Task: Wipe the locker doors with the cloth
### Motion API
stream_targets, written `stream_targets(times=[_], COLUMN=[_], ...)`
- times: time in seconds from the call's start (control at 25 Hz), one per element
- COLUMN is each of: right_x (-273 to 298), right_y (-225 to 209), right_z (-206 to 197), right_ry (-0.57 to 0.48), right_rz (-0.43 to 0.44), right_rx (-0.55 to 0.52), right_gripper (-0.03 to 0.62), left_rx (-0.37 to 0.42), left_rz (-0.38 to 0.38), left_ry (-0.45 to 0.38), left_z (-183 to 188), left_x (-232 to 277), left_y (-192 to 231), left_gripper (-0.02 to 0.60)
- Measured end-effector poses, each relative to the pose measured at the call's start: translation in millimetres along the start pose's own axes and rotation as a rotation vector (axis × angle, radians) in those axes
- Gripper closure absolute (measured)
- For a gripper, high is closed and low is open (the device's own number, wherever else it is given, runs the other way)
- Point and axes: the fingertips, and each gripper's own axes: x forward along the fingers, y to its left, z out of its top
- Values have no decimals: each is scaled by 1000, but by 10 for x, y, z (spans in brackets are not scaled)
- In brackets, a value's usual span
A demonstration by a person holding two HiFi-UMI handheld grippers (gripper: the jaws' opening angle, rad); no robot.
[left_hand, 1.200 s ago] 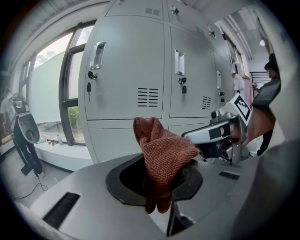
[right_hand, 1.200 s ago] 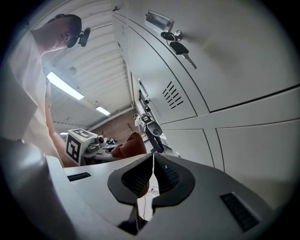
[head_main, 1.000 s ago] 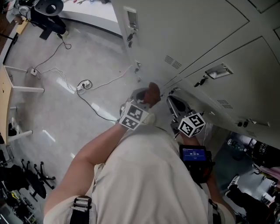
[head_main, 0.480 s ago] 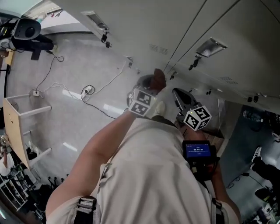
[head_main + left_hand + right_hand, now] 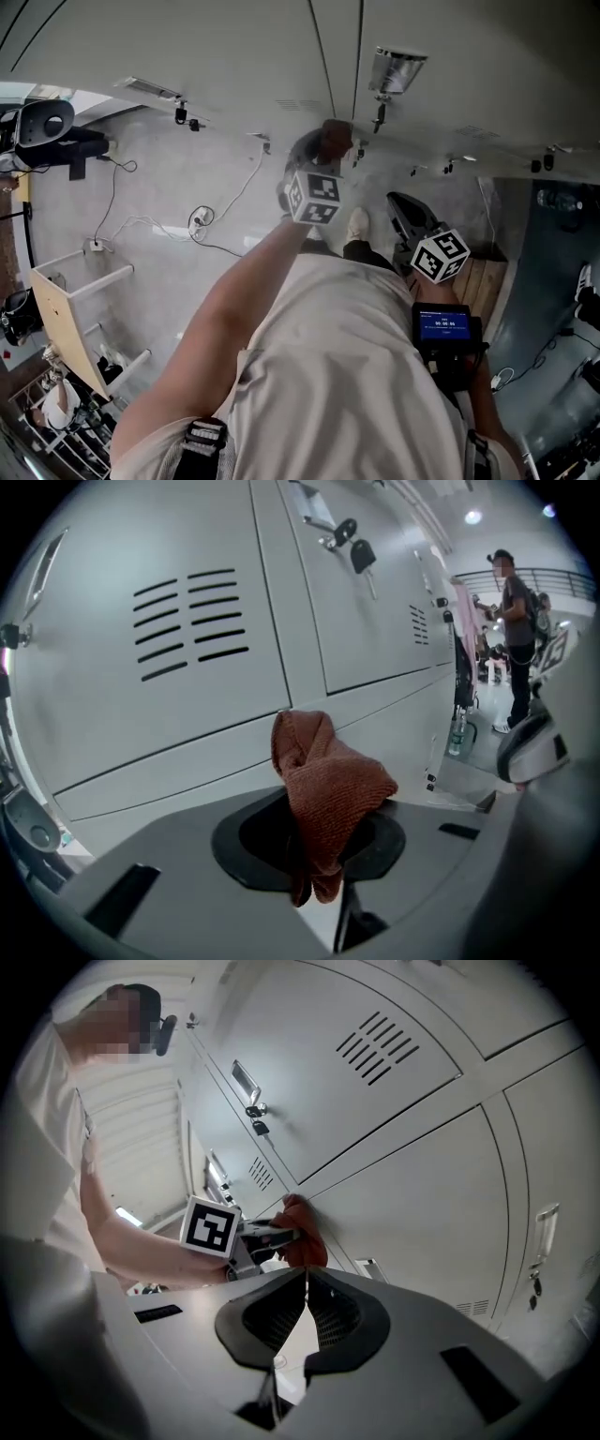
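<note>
Cloth (image 5: 323, 785), one: rust-brown ribbed knit, bunched into a loose knot. It is pinched in my left hand-held gripper (image 5: 319, 832) and pressed to the grey locker doors (image 5: 187, 611), at the seam beneath a vented door. Hand-held grippers, two: my right hand-held gripper (image 5: 305, 1283) is empty, jaws pressed together, held off the doors. Key (image 5: 361, 555), one, hanging from a lock.

Head view: steeply down over torso (image 5: 347, 366), locker doors (image 5: 206, 47) up top. Left gripper view: close on doors, facing them. Right gripper view: further back, tilted up; shares doors + cloth (image 5: 305, 1241) w/ both.
</note>
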Motion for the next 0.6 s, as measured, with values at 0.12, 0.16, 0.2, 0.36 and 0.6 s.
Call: stream_targets(times=[0.12, 0.16, 0.2, 0.36, 0.6], right_x=[-1, 26, 59, 174, 312], right_y=[-8, 22, 68, 255, 386], right_z=[-34, -38, -44, -74, -218], right_ry=[19, 26, 33, 56, 153], right_rz=[-18, -19, -18, -16, -11], right_rx=[-1, -6, -12, -35, -66], right_gripper=[576, 576, 576, 576, 576], left_rx=[-10, -10, -8, 1, -11], left_rz=[-15, -24, -34, -49, 39], left_ry=[6, -1, -9, -37, -27], left_z=[-1, -1, -4, -48, -446], left_x=[41, 47, 49, 13, -149], left_y=[-40, -50, -54, 97, 799], left_gripper=[509, 509, 509, 509, 509])
